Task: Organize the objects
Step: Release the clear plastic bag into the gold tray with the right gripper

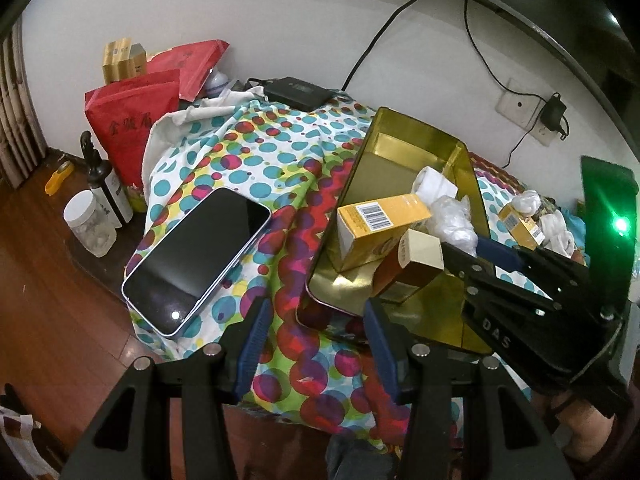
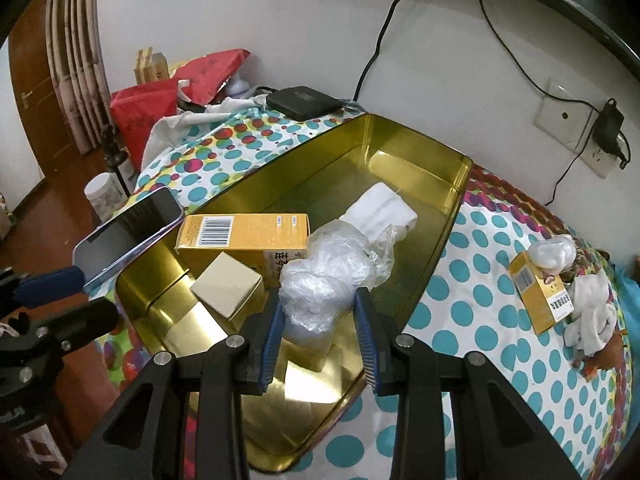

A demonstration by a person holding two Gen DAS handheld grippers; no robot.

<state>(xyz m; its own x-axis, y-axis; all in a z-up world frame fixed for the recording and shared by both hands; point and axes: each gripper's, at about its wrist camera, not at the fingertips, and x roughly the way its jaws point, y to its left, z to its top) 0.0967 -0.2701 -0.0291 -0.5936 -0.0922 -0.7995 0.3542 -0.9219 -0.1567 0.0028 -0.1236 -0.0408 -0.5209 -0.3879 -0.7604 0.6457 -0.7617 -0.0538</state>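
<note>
Right wrist view: we see our right gripper (image 2: 320,312) clamped on a crumpled clear plastic bag (image 2: 320,276), its blue pads pressing the bundle from both sides above the near end of the gold tin (image 2: 420,160). Just beyond the bag, farther along the fingers, a rolled white cloth (image 2: 384,210) lies on the tin's floor. Ahead and to the left of the gripper a yellow box (image 2: 240,232) with a barcode lies on its side in the tin, and a small cream box (image 2: 228,290) sits just in front of it, close beside the left finger. Well off to the right, on the dotted cloth (image 2: 460,264), we find a second yellow box (image 2: 538,296) with white wads touching it. To the far left a phone (image 2: 128,232) lies just beside the tin's rim.

In the left wrist view our left gripper (image 1: 316,336) has its jaws parted with nothing between them, hovering over the dotted cloth at the tin's near corner. The phone lies ahead of it to the left, the tin ahead to the right, where the right gripper reaches in from the right side.
</note>
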